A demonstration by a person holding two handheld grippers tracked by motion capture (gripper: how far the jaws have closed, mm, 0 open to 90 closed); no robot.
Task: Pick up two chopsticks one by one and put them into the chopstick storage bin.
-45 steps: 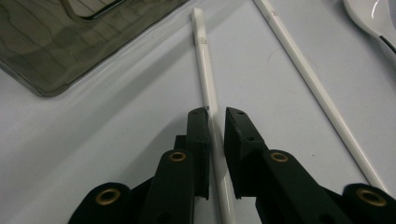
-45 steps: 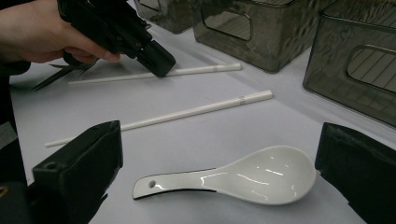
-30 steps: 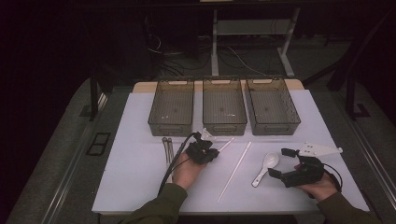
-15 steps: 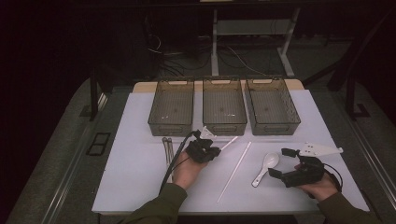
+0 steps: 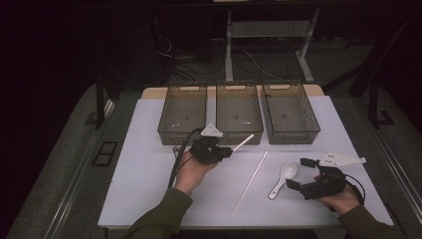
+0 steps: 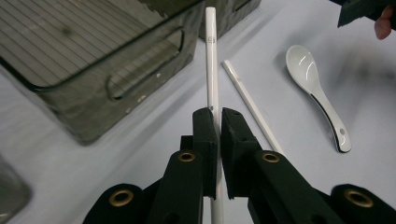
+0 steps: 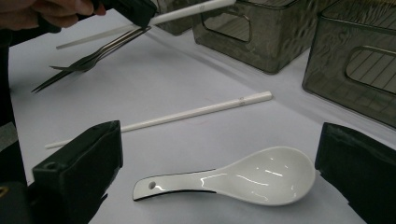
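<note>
- While the white chopstick point(image 6: 211, 56) is pinched near 1 end by the left gripper point(image 6: 217, 116), above the table just near the middle bin point(image 5: 239, 110), it could pivot or slip.
- The right gripper point(image 5: 300, 174), jaws apart, is held near the spoon point(image 7: 243, 179); nudging it is a risk.

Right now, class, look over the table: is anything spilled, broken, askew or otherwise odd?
Nothing is spilled or broken. One white chopstick is clamped in the left tongs above the table, while its partner lies alone on the white table, slanted. The white spoon lies between the open right tongs.

left tool point(image 5: 226, 152) clamped, raised; right tool point(image 5: 298, 174) jaws wide.
</note>
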